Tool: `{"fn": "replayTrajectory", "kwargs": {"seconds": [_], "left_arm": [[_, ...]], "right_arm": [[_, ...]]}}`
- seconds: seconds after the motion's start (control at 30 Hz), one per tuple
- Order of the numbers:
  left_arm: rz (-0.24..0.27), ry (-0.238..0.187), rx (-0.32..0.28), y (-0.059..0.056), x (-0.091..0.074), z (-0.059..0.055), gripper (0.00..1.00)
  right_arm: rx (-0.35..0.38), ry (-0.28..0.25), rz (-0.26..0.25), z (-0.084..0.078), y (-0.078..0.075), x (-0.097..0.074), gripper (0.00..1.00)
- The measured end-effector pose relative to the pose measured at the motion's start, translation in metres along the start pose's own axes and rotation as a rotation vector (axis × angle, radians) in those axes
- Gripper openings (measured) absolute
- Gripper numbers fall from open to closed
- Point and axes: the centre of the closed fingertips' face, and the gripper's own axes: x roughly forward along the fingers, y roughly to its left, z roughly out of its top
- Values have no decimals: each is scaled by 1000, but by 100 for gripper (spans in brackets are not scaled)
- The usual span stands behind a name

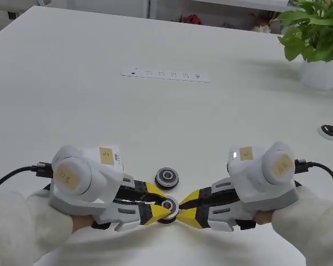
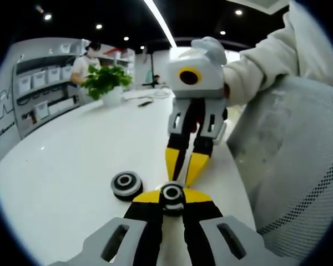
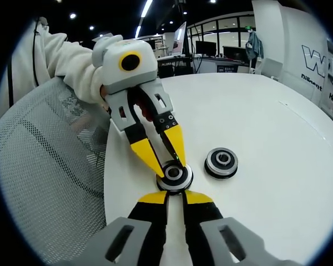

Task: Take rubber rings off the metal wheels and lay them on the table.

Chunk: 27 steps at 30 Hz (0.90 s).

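On the white table (image 1: pixel 155 111), the left hand-held gripper (image 1: pixel 157 209) clamps a wheel (image 1: pixel 168 207), the right hand-held gripper (image 1: pixel 183 209) pinches its rim.

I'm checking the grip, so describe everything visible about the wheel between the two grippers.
The wheel is small and round: a black rubber ring around a silver metal hub with a dark centre hole. It lies flat on the white table near its front edge. The left gripper clasps its sides; the right gripper touches its opposite edge.

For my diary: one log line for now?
left gripper: jaws grip wheel | right gripper: jaws shut at its rim | spare wheel: on table
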Motion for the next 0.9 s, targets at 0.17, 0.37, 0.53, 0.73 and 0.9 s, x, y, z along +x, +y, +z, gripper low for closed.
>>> {"fn": "replayTrajectory", "kwargs": {"seconds": [0.17, 0.37, 0.53, 0.73, 0.9], "left_arm": [[0, -1, -1, 0, 0, 0, 13], [-4, -1, 2, -1, 0, 0, 13], [-9, -6, 3, -1, 0, 0, 13], [-9, -12, 0, -1, 0, 0, 13], [-9, -14, -2, -1, 0, 0, 13]], "right_arm": [[7, 4, 1, -1, 0, -1, 4], [0, 13, -15, -1, -2, 0, 0], [31, 4, -15, -1, -2, -4, 0], [49, 2, 10, -2, 6, -1, 19], [34, -36, 11, 7, 8, 3, 26]]}}
